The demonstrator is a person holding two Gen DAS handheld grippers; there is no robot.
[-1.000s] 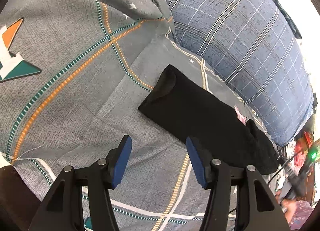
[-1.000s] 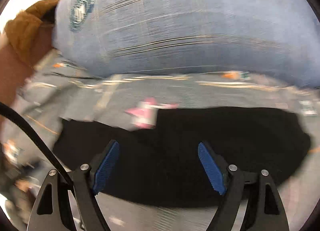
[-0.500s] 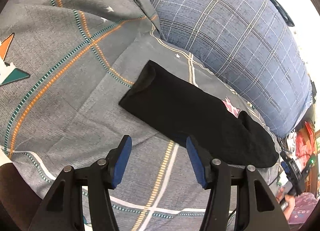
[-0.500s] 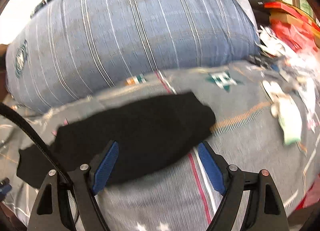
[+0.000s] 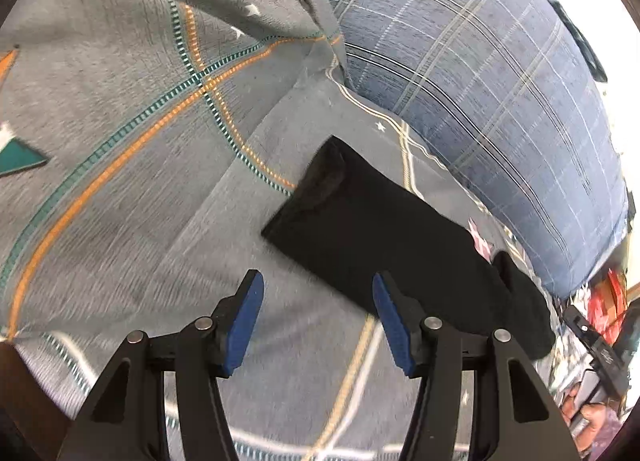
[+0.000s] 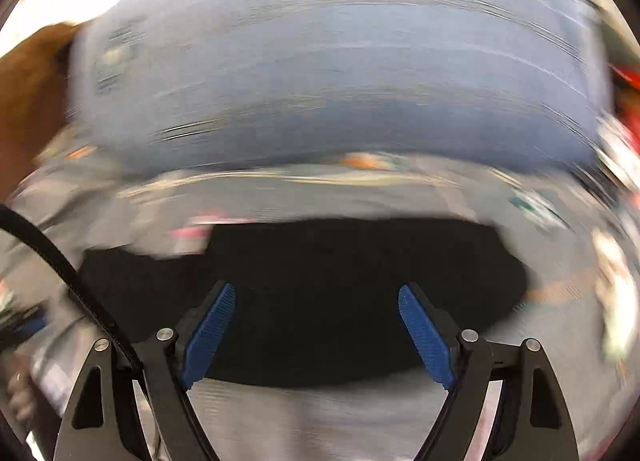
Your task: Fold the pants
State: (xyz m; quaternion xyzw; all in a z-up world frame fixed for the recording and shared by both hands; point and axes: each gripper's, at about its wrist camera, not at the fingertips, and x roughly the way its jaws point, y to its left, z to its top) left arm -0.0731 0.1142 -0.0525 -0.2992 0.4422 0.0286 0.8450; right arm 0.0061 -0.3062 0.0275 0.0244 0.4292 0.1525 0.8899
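Note:
Folded black pants (image 5: 384, 237) lie as a long strip on the grey patterned bedsheet (image 5: 132, 165), beside a blue plaid pillow. My left gripper (image 5: 318, 289) hovers open just short of the strip's near edge, nothing between its blue pads. In the blurred right wrist view the same black pants (image 6: 320, 273) stretch across the middle. My right gripper (image 6: 316, 301) hangs over them with jaws spread wide and holding nothing.
A big blue plaid pillow (image 5: 492, 73) with a round crest borders the pants on the far side. Clutter of red and dark items (image 5: 600, 325) sits past the bed's right end. A black cable (image 6: 64, 273) crosses the right wrist view at left.
The left view shifted so the pants sit nearer the right pad again. The right view swung back to the left, from the strip's end toward its middle, with heavy blur.

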